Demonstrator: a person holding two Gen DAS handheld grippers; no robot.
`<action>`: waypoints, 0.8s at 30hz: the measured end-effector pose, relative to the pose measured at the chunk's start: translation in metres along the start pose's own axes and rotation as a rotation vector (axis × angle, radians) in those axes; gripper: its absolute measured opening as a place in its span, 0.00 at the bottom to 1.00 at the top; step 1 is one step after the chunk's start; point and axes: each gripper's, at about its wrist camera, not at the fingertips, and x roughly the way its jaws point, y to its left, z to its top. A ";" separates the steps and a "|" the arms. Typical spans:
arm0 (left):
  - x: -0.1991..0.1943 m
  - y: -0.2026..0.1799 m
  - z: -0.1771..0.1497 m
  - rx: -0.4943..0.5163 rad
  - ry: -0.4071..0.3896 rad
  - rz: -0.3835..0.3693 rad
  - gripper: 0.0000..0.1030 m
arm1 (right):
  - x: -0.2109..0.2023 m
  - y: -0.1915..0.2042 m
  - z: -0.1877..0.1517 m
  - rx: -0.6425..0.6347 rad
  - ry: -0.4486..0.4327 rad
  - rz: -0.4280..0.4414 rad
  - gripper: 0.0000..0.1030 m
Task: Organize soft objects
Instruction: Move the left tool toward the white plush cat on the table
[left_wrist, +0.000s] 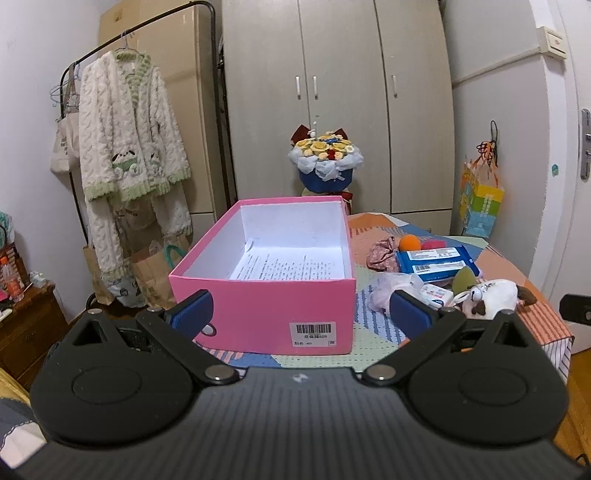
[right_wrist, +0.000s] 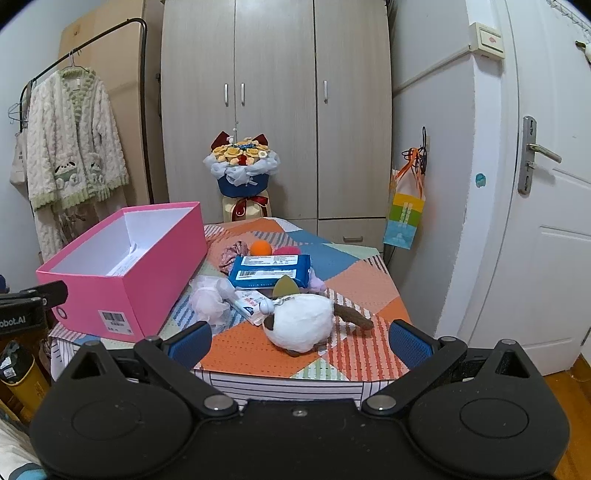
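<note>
1. Currently both the left gripper and right gripper hover with jaws apart, holding nothing.
2. Soft objects, including the plush toy, lie beside the pink box.
3. Risk: a shallow pinch may drop the rounded plush; neighbouring wipes pack may snag.

1. You have a surface covered with a patchwork cloth of orange, blue and green panels.
2. On its left side sits an open pink box, barcode label facing you.
3. Just right of the box lie a blue wipes pack, an orange ball and a floral scrunchie.
4. Nearest you lies a white plush toy with a brown tail.
</note>
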 end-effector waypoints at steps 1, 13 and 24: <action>0.000 0.000 0.000 0.000 0.003 0.000 1.00 | -0.001 0.001 0.000 -0.003 -0.001 0.000 1.00; 0.005 -0.002 -0.006 -0.004 0.040 -0.023 1.00 | -0.001 0.001 -0.002 -0.008 0.003 -0.004 1.00; 0.011 -0.001 -0.008 -0.016 0.083 -0.064 1.00 | 0.003 0.001 -0.004 -0.013 0.012 -0.006 1.00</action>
